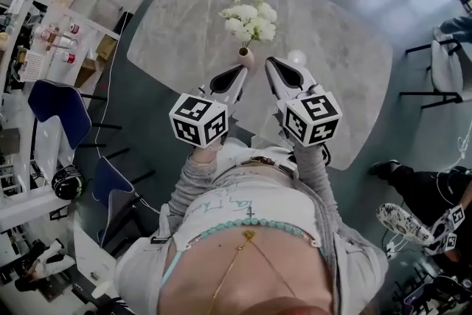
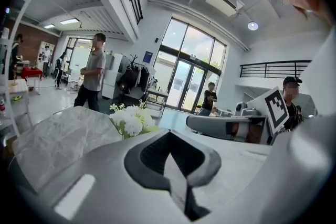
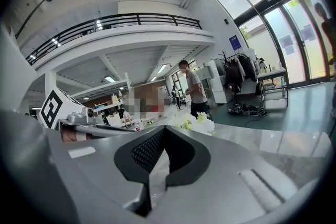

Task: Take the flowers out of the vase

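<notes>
Tabletop (image 1: 339, 48): grey stone slab, with its near edge close to the person, so the reach is short.
Left gripper (image 1: 234, 74): jaws pressed together and empty, tip just beside the vase.
Right gripper (image 1: 276, 64): jaws likewise together and empty, near the vase's other side.
Vase (image 1: 245, 57): small, narrow and upright between the two tips; it would likely tip, so steady it with one gripper.
Flowers (image 1: 251, 20): a white bunch standing in the vase; spread the jaws, pinch the stems low and lift straight up.
Room: bare slab around and beyond the vase.

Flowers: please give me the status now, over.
Left gripper and right gripper shut, empty, either side of vase. Flowers upright in vase, not yet gripped. No obstacle seen.
</notes>
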`<state>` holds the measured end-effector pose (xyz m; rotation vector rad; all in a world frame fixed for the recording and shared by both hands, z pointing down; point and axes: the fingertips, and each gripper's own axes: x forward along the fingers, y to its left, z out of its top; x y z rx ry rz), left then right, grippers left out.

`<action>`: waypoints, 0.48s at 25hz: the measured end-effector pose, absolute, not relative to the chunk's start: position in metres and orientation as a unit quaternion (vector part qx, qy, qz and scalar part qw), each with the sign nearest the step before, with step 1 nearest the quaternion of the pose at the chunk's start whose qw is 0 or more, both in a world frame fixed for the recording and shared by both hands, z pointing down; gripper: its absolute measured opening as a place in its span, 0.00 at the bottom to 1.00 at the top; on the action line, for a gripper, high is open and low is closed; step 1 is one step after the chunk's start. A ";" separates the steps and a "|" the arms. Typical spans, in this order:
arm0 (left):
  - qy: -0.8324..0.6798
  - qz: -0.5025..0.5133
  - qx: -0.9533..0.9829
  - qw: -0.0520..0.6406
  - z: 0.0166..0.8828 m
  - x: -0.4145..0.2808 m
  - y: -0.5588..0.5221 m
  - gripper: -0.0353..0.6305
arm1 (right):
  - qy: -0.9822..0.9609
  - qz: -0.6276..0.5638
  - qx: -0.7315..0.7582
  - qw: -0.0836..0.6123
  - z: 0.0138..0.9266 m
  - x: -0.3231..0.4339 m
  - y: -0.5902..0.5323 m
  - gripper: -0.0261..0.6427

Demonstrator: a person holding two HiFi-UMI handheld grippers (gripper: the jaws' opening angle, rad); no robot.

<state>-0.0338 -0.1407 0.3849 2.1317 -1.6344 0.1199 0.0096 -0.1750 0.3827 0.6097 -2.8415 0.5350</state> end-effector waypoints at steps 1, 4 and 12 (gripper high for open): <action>-0.589 0.046 0.775 0.224 0.385 -0.032 -0.142 0.06 | -0.956 0.180 0.211 0.091 0.381 0.014 -0.175 0.08; -0.572 0.053 0.788 0.221 0.383 -0.021 -0.150 0.06 | -0.951 0.180 0.234 0.087 0.379 0.030 -0.180 0.08; -0.524 0.054 0.821 0.220 0.385 0.017 -0.162 0.06 | -0.941 0.176 0.276 0.089 0.380 0.065 -0.184 0.08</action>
